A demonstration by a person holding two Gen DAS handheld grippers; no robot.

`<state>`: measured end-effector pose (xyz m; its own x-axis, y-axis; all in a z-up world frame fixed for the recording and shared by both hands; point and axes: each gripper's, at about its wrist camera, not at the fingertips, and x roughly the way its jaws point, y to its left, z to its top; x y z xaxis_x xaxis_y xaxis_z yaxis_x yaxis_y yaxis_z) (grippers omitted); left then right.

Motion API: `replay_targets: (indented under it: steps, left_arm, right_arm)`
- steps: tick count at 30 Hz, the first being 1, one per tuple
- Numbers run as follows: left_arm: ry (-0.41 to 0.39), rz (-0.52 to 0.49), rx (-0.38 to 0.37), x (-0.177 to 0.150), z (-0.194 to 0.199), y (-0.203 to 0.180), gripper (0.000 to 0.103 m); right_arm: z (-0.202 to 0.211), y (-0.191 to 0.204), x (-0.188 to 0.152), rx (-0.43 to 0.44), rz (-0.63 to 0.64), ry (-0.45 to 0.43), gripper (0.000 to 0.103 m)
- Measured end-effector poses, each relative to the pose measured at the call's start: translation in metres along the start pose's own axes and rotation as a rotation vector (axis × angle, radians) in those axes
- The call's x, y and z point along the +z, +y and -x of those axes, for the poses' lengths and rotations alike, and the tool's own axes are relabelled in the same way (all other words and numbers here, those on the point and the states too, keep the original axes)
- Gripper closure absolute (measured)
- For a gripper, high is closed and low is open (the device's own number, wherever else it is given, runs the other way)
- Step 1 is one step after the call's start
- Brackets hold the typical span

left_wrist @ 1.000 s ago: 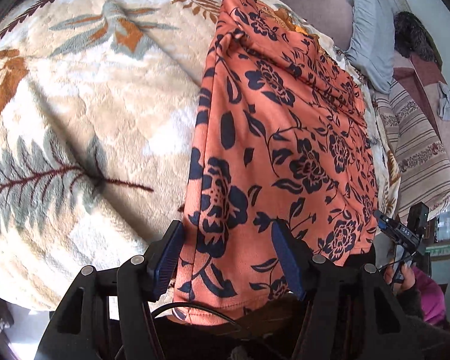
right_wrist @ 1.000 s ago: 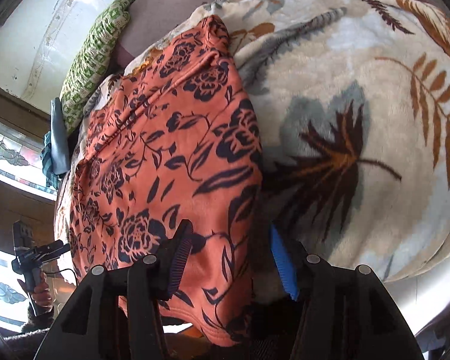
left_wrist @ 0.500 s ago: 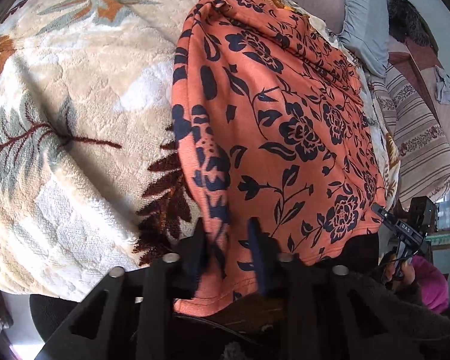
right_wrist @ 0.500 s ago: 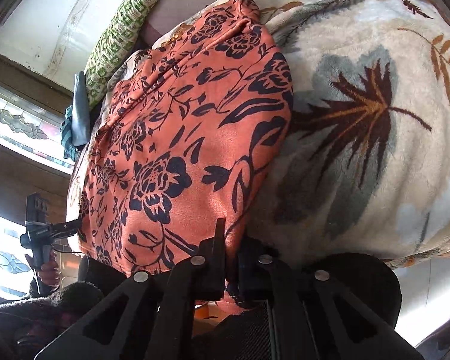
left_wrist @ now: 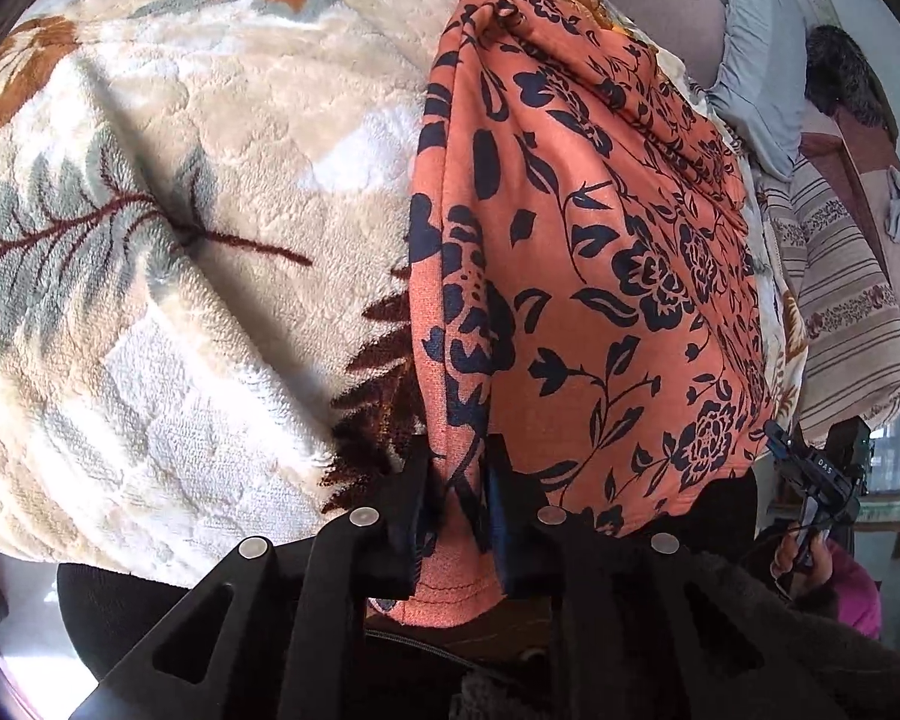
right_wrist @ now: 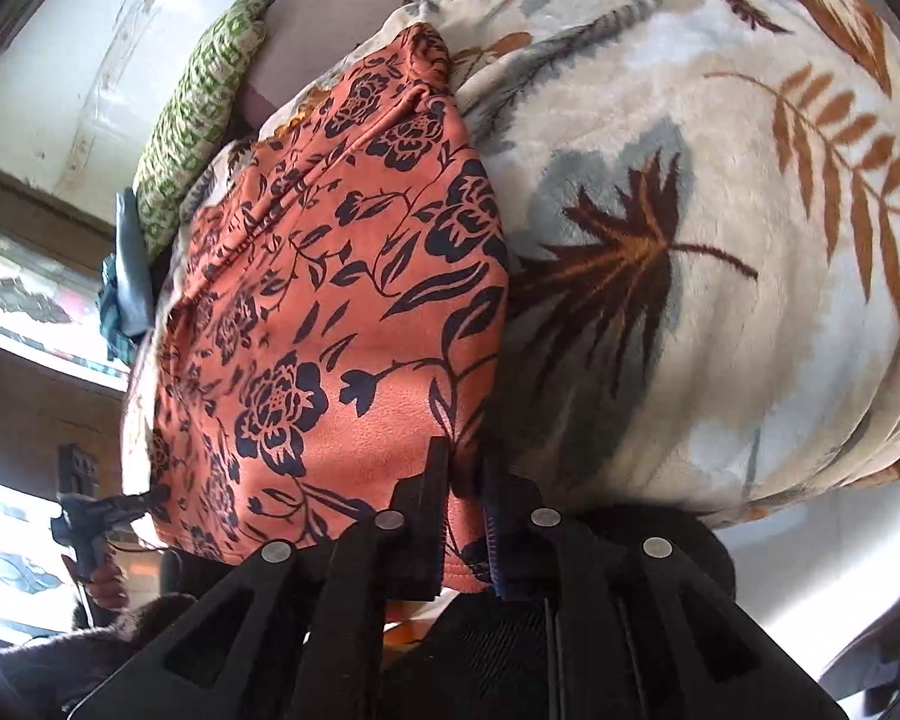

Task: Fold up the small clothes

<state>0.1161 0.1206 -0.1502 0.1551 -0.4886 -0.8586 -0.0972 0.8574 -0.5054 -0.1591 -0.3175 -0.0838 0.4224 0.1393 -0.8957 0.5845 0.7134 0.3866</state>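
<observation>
Both the left gripper (left_wrist: 457,480) and right gripper (right_wrist: 463,480) pinch the soft orange floral garment's (left_wrist: 582,276) hemmed bottom corners over the plush leaf-print blanket (left_wrist: 168,240).

One garment (left_wrist: 600,276), two grippers (left_wrist: 457,483), one blanket (left_wrist: 180,240)

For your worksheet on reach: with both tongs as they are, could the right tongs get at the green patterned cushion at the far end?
Probably not: the right tongs are shut on the orange floral garment, and the green cushion lies well beyond it.
</observation>
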Motion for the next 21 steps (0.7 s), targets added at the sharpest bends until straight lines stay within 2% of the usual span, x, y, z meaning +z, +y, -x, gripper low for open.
replay_targets:
  steps: [1, 2, 4, 7, 8, 9, 10, 11, 12, 13, 15, 21]
  left_arm:
    - [-0.001, -0.001, -0.017, 0.000, 0.001, 0.001, 0.070]
    - [-0.001, -0.007, -0.031, -0.001, 0.001, 0.000, 0.066]
    - [-0.002, -0.027, -0.041, -0.001, -0.001, -0.004, 0.052]
    - [0.004, -0.057, -0.025, -0.003, -0.010, -0.014, 0.042]
    - [0.002, -0.071, -0.013, -0.004, -0.011, -0.017, 0.041]
    - [-0.002, -0.080, -0.002, -0.005, -0.012, -0.021, 0.042]
    - [-0.005, -0.088, -0.001, -0.006, -0.012, -0.024, 0.049]
    - [-0.007, -0.090, -0.017, -0.007, -0.011, -0.025, 0.061]
    - [0.004, -0.082, -0.048, -0.008, -0.011, -0.025, 0.095]
    - [0.014, -0.066, -0.080, -0.007, -0.011, -0.024, 0.095]
    - [-0.007, -0.053, -0.091, -0.007, -0.007, -0.023, 0.096]
    - [-0.048, -0.027, -0.173, -0.009, 0.004, -0.024, 0.096]
  right_arm:
    - [0.000, -0.003, -0.001, 0.004, -0.007, -0.007, 0.066]
    - [-0.001, -0.004, -0.001, 0.012, -0.007, -0.006, 0.064]
    - [-0.008, -0.002, -0.003, 0.035, 0.010, 0.018, 0.064]
    - [-0.025, 0.006, -0.009, 0.080, 0.066, 0.059, 0.064]
    - [-0.030, 0.012, -0.012, 0.066, 0.107, 0.067, 0.066]
    - [-0.035, 0.017, -0.014, 0.030, 0.153, 0.073, 0.069]
    - [-0.037, 0.021, -0.016, 0.006, 0.185, 0.067, 0.078]
    - [-0.036, 0.022, -0.016, 0.017, 0.189, 0.068, 0.096]
    - [-0.033, 0.023, -0.017, 0.042, 0.183, 0.070, 0.096]
    - [-0.028, 0.026, -0.017, 0.055, 0.188, 0.053, 0.096]
    - [-0.016, 0.029, -0.016, 0.106, 0.181, 0.025, 0.096]
    - [0.000, 0.019, -0.006, 0.275, 0.027, -0.023, 0.096]
